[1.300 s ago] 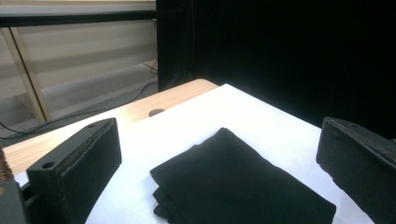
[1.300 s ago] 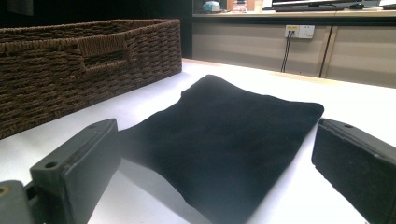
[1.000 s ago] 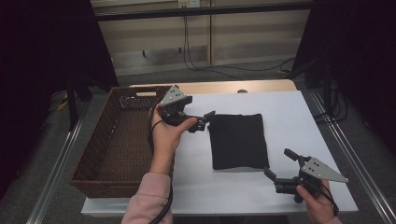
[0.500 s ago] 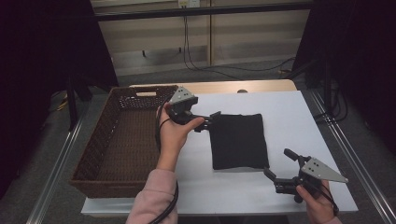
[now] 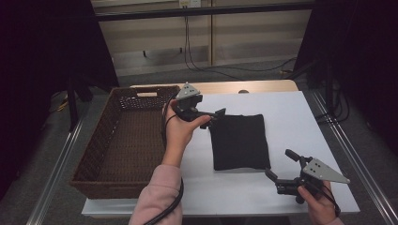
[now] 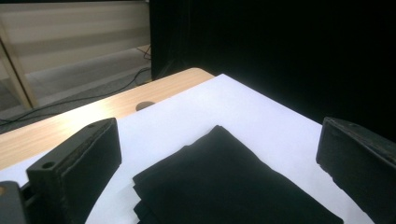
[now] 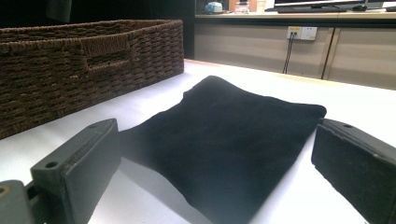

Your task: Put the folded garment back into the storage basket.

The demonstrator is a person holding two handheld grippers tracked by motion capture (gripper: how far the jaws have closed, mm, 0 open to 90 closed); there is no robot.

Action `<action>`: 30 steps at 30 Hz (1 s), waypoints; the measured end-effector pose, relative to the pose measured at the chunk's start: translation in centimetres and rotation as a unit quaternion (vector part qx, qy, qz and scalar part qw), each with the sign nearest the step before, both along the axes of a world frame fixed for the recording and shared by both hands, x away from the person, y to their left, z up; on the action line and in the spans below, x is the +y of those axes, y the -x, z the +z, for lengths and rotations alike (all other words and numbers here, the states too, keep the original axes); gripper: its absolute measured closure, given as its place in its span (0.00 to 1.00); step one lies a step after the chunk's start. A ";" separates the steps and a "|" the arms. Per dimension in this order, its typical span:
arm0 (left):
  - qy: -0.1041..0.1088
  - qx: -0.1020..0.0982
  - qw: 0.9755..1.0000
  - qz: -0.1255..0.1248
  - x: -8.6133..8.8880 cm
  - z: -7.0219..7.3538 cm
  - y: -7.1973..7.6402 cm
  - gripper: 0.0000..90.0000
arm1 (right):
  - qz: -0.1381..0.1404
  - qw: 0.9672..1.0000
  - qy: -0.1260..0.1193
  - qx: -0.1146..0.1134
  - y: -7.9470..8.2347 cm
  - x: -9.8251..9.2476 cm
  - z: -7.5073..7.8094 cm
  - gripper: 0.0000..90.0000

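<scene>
Two grippers are out on my white table [image 5: 300, 112], and both have their jaws spread wide with nothing between them. My left gripper [image 5: 217, 113] hangs at the far left corner of the black folded cloth [image 5: 239, 140], just beside it, and I cannot tell if a jaw tip touches it. In the left gripper view the cloth [image 6: 224, 186] lies low between the two jaws. My right gripper [image 5: 278, 171] sits near the front edge of the table, just beside the cloth's near right corner, pointing toward it. In the right gripper view the cloth [image 7: 224, 140] lies flat ahead of the jaws. The cloth rests in the middle of the table. The brown woven basket [image 5: 94, 154] sits to its left.
</scene>
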State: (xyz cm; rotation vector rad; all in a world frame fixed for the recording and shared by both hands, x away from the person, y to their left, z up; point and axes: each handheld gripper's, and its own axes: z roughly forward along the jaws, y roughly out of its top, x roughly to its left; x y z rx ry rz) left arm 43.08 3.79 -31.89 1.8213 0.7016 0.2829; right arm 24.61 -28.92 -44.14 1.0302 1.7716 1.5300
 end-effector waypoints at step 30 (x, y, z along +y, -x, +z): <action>-0.010 0.025 1.000 0.010 -2.5 -1.5 -2.2 0.00 | -0.002 1.000 0.007 -0.002 0.0 0.0 0.1 0.01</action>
